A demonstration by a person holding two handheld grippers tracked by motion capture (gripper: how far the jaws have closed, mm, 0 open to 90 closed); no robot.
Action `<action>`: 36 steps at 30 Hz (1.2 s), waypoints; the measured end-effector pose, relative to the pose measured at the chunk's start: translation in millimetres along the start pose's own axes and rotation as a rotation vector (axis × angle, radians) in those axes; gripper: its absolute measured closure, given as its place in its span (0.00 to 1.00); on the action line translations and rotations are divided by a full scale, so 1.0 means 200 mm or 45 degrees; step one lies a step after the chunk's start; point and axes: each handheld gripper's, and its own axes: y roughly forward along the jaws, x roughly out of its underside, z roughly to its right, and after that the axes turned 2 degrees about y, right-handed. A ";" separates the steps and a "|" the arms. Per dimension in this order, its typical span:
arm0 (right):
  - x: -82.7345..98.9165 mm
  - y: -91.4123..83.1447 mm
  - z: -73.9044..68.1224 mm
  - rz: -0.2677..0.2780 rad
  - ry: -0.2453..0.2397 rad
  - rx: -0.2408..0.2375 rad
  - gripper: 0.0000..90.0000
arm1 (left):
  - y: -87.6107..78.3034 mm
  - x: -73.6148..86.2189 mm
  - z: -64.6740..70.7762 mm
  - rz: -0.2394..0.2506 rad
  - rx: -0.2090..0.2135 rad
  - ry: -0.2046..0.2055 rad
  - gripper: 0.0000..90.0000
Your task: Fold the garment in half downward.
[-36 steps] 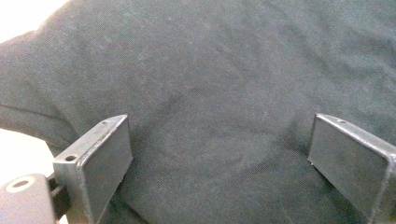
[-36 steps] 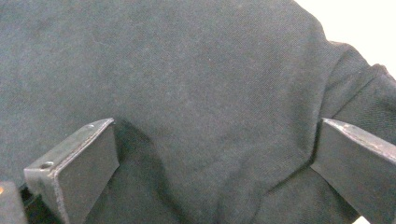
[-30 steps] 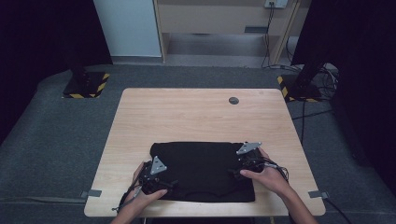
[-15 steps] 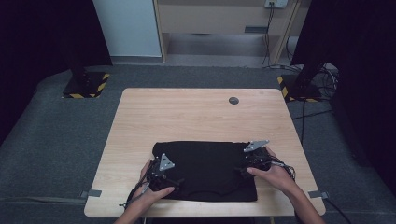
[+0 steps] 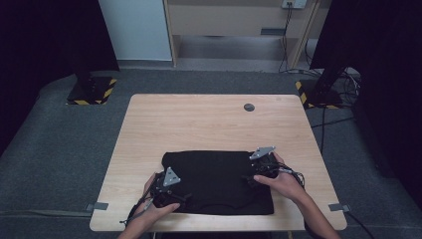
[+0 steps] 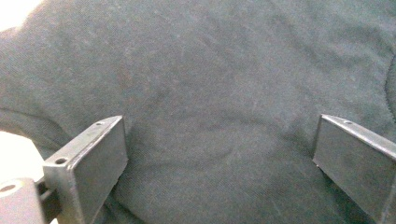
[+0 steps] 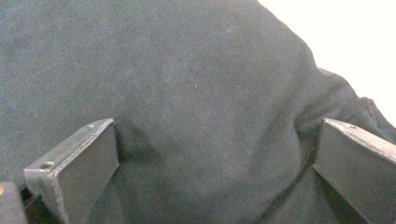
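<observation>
A black folded garment (image 5: 215,175) lies flat on the near half of the wooden table (image 5: 209,124). My left gripper (image 5: 175,193) rests on its near left corner, held by a hand. My right gripper (image 5: 251,175) rests on the cloth's right side. In the left gripper view the jaws stand wide apart with dark cloth (image 6: 219,102) spread beneath and between them; the left gripper (image 6: 219,154) holds nothing. The right gripper view looks much the same: the right gripper (image 7: 217,158) is open, pressed down onto the black cloth (image 7: 187,84), with pale table at the upper right.
A small dark round disc (image 5: 249,107) sits near the table's far edge. Black stands with yellow-striped bases (image 5: 92,89) flank the table on grey carpet. Cables (image 5: 343,84) lie on the floor at the right. Bare wood lies beyond the garment.
Both grippers have shifted slightly outward and nearer along the garment's sides. The cloth looks a little flatter and wider than a second ago.
</observation>
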 end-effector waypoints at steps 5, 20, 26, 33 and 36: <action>0.02 -0.01 0.02 0.029 0.001 -0.021 0.01 | 0.03 -0.03 0.01 -0.029 -0.002 -0.009 0.00; 0.06 -0.06 0.15 -0.028 0.042 0.033 0.02 | 0.12 -0.16 0.03 -0.052 -0.002 0.005 0.02; -0.08 -0.08 0.06 0.004 -0.034 0.059 0.03 | 0.06 -0.11 0.03 -0.062 -0.023 0.031 0.04; -0.30 -0.03 -0.09 0.017 -0.121 0.024 0.03 | 0.04 -0.07 0.02 -0.050 -0.009 0.006 0.03; -0.36 0.02 -0.12 -0.004 -0.141 0.012 0.04 | 0.04 -0.06 0.02 -0.031 -0.009 -0.001 0.02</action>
